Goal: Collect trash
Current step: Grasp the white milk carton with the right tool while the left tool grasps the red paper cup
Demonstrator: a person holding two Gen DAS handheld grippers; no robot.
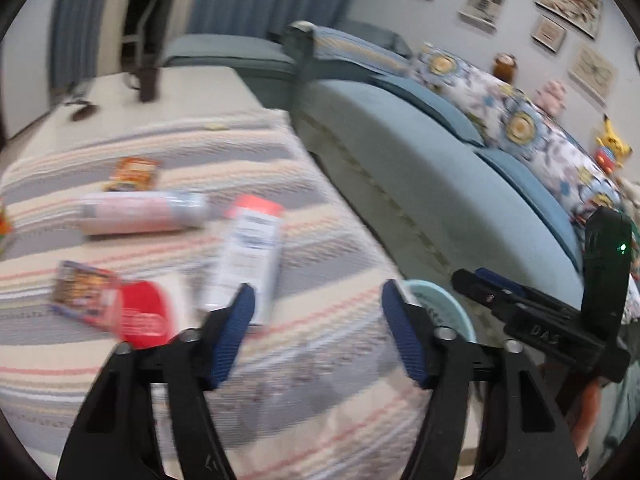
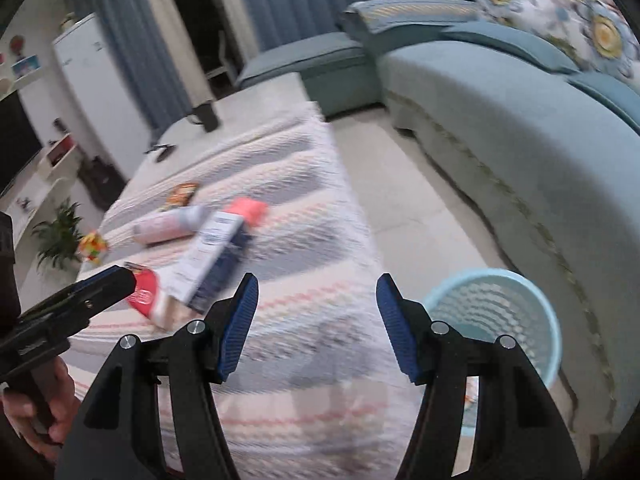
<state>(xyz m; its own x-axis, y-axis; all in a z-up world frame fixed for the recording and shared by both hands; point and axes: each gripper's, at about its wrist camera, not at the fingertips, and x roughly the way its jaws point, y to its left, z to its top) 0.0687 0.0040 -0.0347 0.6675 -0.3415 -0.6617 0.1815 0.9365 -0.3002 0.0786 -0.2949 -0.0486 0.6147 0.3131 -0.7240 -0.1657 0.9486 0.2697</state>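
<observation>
Trash lies on a striped cloth-covered table [image 1: 320, 380]: a white box with a red cap [image 1: 248, 256], a pink bottle on its side [image 1: 144, 212], an orange snack packet [image 1: 134, 174], a red pack [image 1: 140, 316] and a colourful wrapper [image 1: 84, 292]. My left gripper [image 1: 318, 296] hovers open above the cloth, just right of the white box, with nothing between its blue pads. My right gripper [image 2: 316, 284] is open too and holds nothing, over the table's near right part. A pale blue mesh basket [image 2: 496, 320] stands on the floor beside the table's right edge.
A long blue-grey sofa [image 2: 520, 128] runs along the right, with a strip of tiled floor [image 2: 408, 208] between it and the table. A dark stand [image 2: 206, 114] sits at the table's far end. A white fridge [image 2: 92, 80] and a potted plant [image 2: 60, 236] are at the left.
</observation>
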